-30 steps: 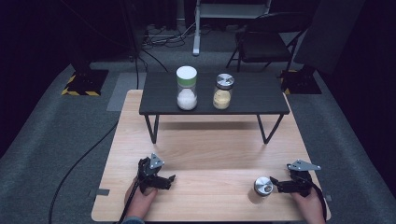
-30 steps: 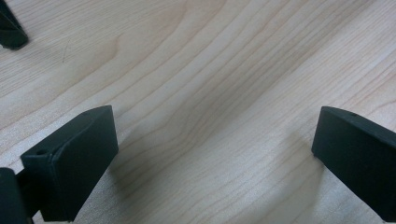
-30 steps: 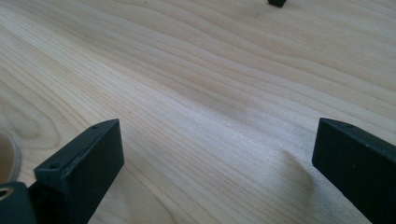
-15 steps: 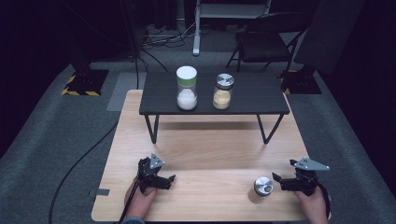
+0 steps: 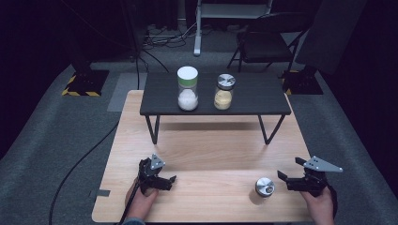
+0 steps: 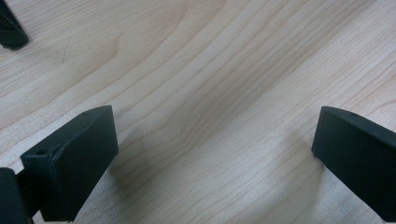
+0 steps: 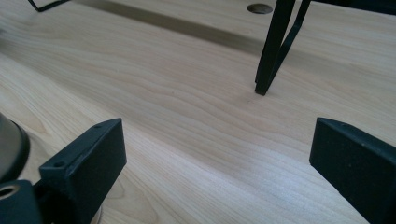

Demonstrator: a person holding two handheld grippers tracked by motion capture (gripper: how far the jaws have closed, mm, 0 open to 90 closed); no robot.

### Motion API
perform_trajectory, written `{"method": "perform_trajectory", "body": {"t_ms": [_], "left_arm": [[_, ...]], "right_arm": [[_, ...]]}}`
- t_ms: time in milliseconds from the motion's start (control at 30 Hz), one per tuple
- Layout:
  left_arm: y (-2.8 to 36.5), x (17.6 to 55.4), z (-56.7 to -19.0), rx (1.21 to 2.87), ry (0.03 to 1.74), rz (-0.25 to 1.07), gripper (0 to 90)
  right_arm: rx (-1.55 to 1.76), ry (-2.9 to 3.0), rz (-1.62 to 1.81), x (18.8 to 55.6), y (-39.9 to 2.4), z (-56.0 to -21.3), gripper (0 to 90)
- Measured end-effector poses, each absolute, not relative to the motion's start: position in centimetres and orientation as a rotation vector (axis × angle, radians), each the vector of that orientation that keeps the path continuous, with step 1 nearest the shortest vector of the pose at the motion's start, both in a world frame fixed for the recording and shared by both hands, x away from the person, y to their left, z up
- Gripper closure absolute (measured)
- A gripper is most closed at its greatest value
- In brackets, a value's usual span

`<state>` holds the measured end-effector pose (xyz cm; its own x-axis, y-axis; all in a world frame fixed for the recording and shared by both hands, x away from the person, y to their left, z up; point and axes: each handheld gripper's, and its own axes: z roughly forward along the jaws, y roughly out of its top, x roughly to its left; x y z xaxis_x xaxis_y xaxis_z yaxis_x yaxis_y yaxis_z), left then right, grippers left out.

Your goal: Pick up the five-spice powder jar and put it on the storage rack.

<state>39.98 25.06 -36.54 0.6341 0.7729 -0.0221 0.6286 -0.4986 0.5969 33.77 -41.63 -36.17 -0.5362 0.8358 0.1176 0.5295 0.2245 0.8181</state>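
Observation:
A small jar with a metal lid (image 5: 264, 187) stands on the wooden table (image 5: 211, 154) near its front right. My right gripper (image 5: 287, 174) is just right of it, open, jaws pointing left, with nothing between them. In the right gripper view the right gripper (image 7: 219, 154) has bare wood between its jaws, and the jar's edge (image 7: 9, 144) lies at the far left. My left gripper (image 5: 168, 183) rests open at the front left. In the left gripper view the left gripper (image 6: 215, 140) spans bare wood.
A low black stand (image 5: 253, 101) sits at the back of the table. It holds a white-lidded jar of white powder (image 5: 187, 89) and a metal-lidded jar of yellowish grains (image 5: 224, 92). One stand leg (image 7: 273, 46) rises ahead of the right gripper.
My right gripper has drawn back to the right, away from the small jar, which stays put. The left gripper has not moved.

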Motion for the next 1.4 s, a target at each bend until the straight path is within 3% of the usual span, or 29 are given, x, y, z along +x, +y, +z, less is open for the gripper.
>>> {"method": "perform_trajectory", "body": {"t_ms": [800, 1400], "left_arm": [[25.1, 40.0, -36.5, 2.287, 1.092, 0.334, 0.3], [25.1, 40.0, -36.5, 2.287, 1.092, 0.333, 0.2]], "right_arm": [[1.220, 2.105, 1.285, 31.9, -42.1, -33.7, 4.1], [1.178, 2.145, 1.324, 30.2, -39.9, -32.5, 4.5]]}}
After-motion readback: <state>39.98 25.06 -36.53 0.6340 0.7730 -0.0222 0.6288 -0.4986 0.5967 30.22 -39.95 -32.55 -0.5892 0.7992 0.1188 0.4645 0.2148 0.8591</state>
